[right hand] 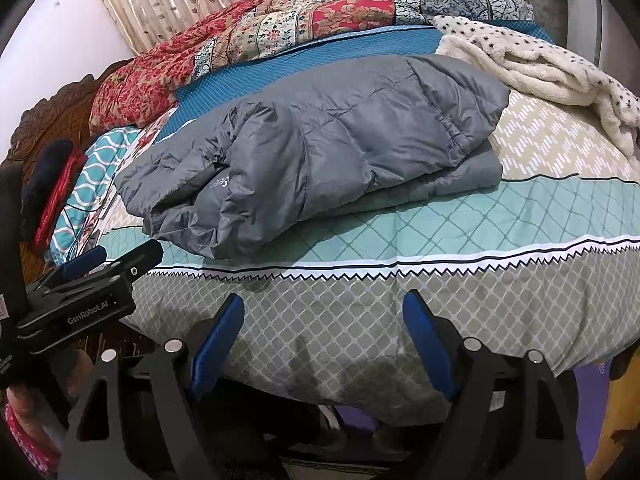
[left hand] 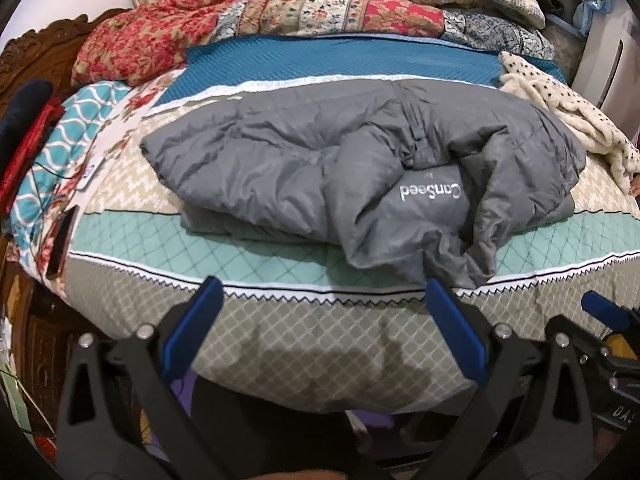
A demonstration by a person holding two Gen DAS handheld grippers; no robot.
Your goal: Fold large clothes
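Both sets of jaws spread wide, gripping nothing: left gripper (left hand: pixel 324 300), right gripper (right hand: pixel 323 320). Beyond the fingertips, clear of them, folded grey jacket (left hand: pixel 360 168) on the bed (left hand: pixel 320 332).

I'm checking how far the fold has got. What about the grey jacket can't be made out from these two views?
- Grey jacket: its underside and lower layers, hidden by its own top folds in both views.
- Its logo: half tucked into a crease, right wrist view.
- Its zip and sleeves: lost in bunched fabric, left wrist view.
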